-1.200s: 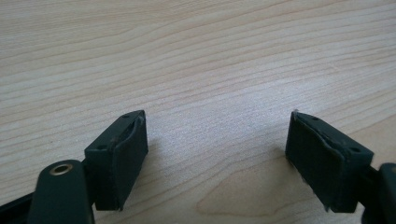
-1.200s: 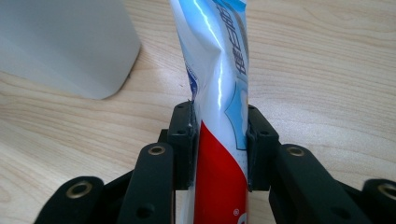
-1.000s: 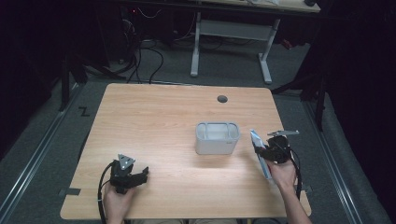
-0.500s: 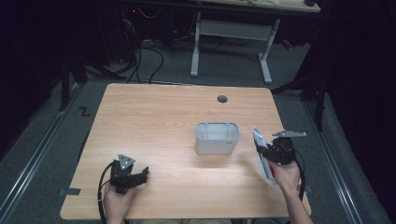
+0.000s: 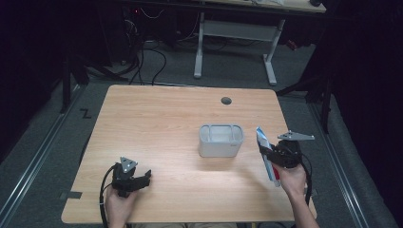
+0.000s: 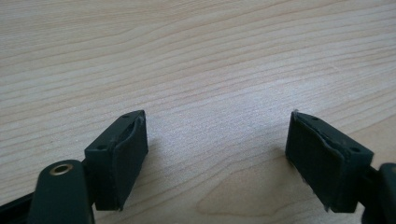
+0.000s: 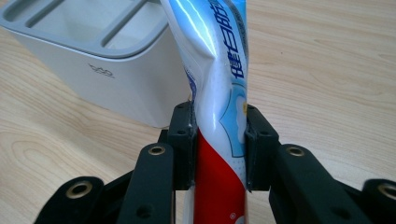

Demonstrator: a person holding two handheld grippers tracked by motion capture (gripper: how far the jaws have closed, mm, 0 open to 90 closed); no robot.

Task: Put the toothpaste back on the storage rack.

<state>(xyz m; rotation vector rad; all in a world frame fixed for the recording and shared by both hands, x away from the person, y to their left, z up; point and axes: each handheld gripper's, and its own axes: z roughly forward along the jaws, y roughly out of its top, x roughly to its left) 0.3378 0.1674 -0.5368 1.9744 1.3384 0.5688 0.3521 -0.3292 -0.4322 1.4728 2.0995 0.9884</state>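
Right tool (image 5: 269, 154) pinching toothpaste tube (image 5: 267, 153) at mid-body, now lifted clear of the surface (image 5: 161, 123) compared with 1 second back, crimped tail pointing toward 12 o'clock. Compartmented white holder (image 5: 221, 140) just at 9 o'clock of the tube, 3 slots open. Probably set for carrying over and dropping in. Left tool (image 5: 140, 179) spread, idle at 7 o'clock of the holder.

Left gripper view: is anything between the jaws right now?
No. The left gripper stands open, jaws wide apart, with just the bare wooden table showing between them.
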